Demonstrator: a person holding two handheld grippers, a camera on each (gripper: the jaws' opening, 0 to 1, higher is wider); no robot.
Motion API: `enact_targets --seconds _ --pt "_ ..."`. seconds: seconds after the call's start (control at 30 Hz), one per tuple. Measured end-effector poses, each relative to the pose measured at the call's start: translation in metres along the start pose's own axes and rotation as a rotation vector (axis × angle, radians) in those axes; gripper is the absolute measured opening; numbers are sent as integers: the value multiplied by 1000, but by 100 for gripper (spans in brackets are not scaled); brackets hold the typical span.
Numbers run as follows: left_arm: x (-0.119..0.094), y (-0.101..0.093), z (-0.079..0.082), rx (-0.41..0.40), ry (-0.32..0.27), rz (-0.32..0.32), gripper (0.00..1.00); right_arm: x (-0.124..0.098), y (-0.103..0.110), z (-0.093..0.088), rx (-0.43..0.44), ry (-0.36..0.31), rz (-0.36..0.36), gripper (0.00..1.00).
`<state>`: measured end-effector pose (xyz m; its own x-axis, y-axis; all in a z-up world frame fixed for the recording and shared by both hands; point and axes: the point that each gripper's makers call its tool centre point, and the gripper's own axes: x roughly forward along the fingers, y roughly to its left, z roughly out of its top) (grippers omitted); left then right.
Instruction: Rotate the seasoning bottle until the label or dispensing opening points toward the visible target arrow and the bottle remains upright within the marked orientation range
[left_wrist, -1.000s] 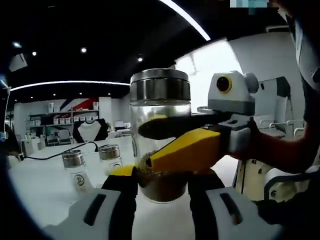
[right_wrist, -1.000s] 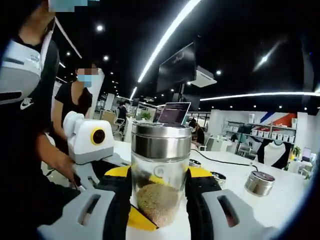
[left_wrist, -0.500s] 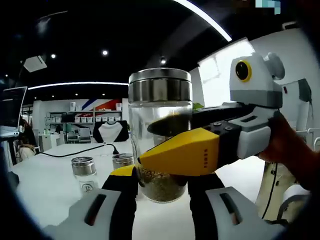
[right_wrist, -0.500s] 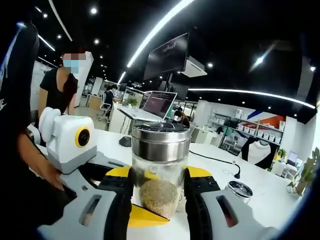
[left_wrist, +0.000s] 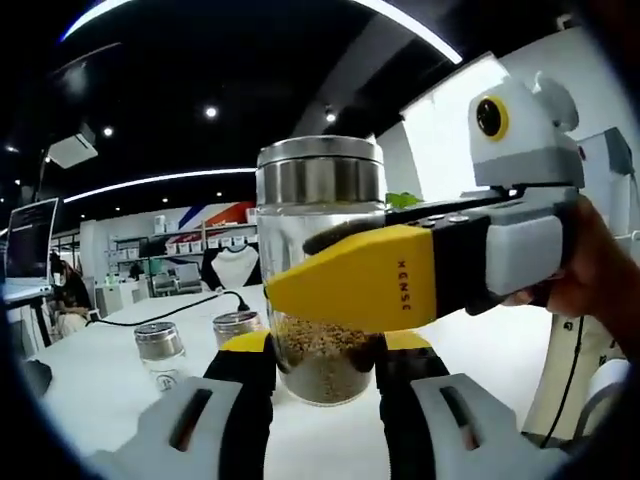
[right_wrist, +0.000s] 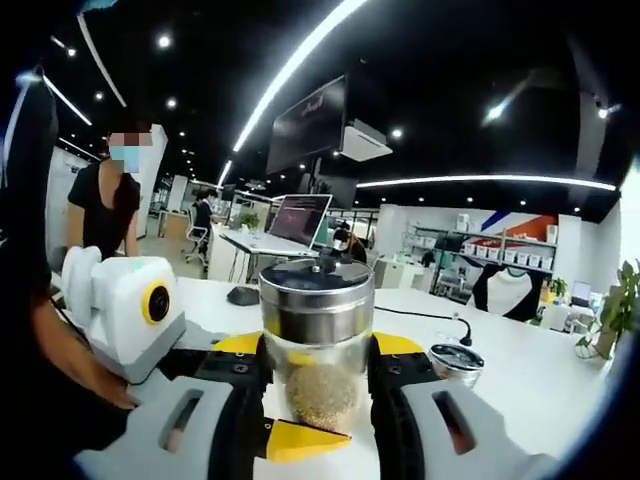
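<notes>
On the white table (left_wrist: 90, 370), the seasoning bottle (left_wrist: 320, 270) stands upright, dead centre between both grippers. The left gripper (left_wrist: 322, 375) and right gripper (right_wrist: 318, 385) each have their jaws closed against its lower glass. Glass is rigid, slick and breakable, and the steel cap (right_wrist: 317, 300) at twelve o'clock makes it top-heavy, so a low hold on the body looks best.

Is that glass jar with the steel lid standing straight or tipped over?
Upright. The glass seasoning jar has its steel lid level on top, and the brown seasoning lies settled across its bottom.
</notes>
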<state>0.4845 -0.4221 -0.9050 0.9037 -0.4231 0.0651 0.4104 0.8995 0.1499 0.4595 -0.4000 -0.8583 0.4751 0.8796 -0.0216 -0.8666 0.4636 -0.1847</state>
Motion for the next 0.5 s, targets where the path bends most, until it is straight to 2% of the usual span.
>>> enact_targets --seconds 0.17,0.27,0.33,0.37,0.43,0.5 --pt "-3 -1 -4 -10 26 0 41 1 -2 3 22 -19 -22 39" --pt "-7 -2 -7 5 32 -8 41 1 -2 1 48 -4 -20 39" --pt "-9 -6 -5 -7 27 -53 41 0 -3 0 54 -5 -16 39" --pt "-9 -9 -6 8 15 -98 42 -2 -2 -1 96 -11 11 38" --pt "-10 -14 -12 30 51 -147 42 -5 -2 -9 140 25 34 38" --pt "-10 -19 -14 33 62 -192 43 -7 -2 -11 142 18 53 38"
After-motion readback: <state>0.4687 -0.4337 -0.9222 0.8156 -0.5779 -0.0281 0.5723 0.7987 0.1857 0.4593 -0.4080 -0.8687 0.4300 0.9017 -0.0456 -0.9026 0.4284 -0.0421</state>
